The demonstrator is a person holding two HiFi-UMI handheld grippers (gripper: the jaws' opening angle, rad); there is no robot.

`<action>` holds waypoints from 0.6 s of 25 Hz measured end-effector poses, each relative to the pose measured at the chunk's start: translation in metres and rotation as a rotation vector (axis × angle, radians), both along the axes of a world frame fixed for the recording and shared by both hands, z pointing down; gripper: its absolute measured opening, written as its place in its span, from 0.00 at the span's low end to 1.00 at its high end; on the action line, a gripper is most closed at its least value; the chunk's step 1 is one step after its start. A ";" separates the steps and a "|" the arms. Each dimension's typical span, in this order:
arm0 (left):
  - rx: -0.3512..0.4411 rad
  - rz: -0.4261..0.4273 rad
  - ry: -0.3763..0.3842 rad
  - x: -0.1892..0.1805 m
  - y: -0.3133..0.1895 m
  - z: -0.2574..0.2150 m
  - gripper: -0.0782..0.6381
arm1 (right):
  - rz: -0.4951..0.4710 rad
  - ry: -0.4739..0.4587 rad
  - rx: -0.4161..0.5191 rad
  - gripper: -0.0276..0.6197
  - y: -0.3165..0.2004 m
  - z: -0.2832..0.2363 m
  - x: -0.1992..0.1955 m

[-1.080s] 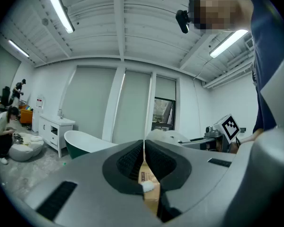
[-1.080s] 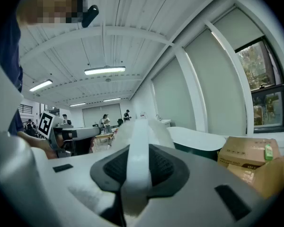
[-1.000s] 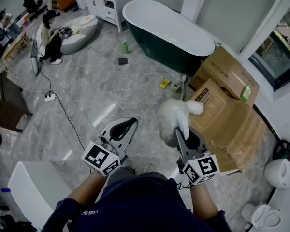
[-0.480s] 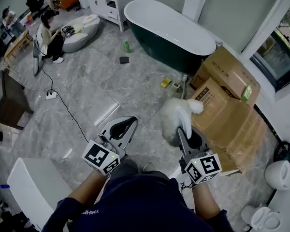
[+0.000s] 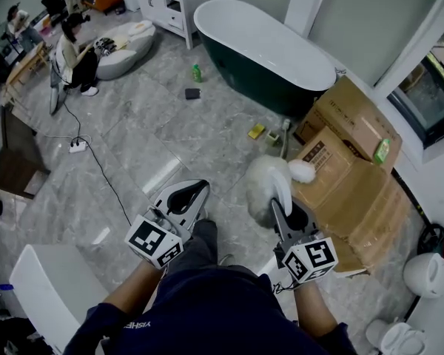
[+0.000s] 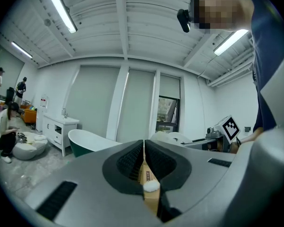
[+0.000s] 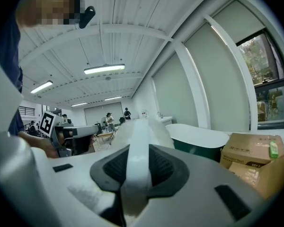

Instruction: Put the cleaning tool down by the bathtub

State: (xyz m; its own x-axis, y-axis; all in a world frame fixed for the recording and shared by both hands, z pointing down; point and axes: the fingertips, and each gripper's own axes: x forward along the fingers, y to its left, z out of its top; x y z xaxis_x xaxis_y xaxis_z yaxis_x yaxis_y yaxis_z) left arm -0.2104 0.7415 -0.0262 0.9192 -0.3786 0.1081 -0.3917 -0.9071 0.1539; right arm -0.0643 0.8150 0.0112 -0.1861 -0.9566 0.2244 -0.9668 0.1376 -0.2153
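Observation:
My right gripper [image 5: 283, 204] is shut on the white handle of a fluffy white cleaning tool [image 5: 263, 182], a duster whose head hangs over the floor beside the boxes. In the right gripper view the handle [image 7: 137, 167] runs up between the pads. A dark green bathtub [image 5: 263, 54] with a white inside stands ahead by the wall. My left gripper [image 5: 183, 198] hangs to the left of the duster, jaws together and holding nothing. In the left gripper view its pads [image 6: 144, 162] meet.
Brown cardboard boxes [image 5: 348, 161] are stacked right of the duster. A green bottle [image 5: 197, 73], a dark pad [image 5: 192, 93] and a yellow sponge [image 5: 256, 131] lie on the grey tiled floor. A person [image 5: 74, 58] sits at far left. A cable [image 5: 96, 168] crosses the floor.
The view has shifted slightly toward the bathtub as the person walks; a leg now shows between the grippers. Both grippers keep their pose and the duster stays held.

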 end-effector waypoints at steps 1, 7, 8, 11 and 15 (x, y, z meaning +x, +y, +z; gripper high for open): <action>-0.003 -0.003 0.002 -0.001 -0.009 0.003 0.16 | 0.000 0.001 0.001 0.18 -0.009 0.002 0.000; -0.006 0.000 0.004 0.003 -0.078 0.008 0.16 | -0.001 0.002 -0.004 0.18 -0.080 0.008 0.000; -0.008 0.000 0.003 0.003 -0.090 0.009 0.16 | -0.003 0.003 -0.005 0.18 -0.093 0.008 -0.001; -0.020 -0.002 -0.002 -0.001 -0.124 0.013 0.16 | -0.004 0.003 -0.011 0.18 -0.128 0.009 -0.005; -0.030 -0.002 0.001 -0.007 -0.166 0.015 0.16 | -0.001 0.002 -0.030 0.18 -0.169 0.012 -0.010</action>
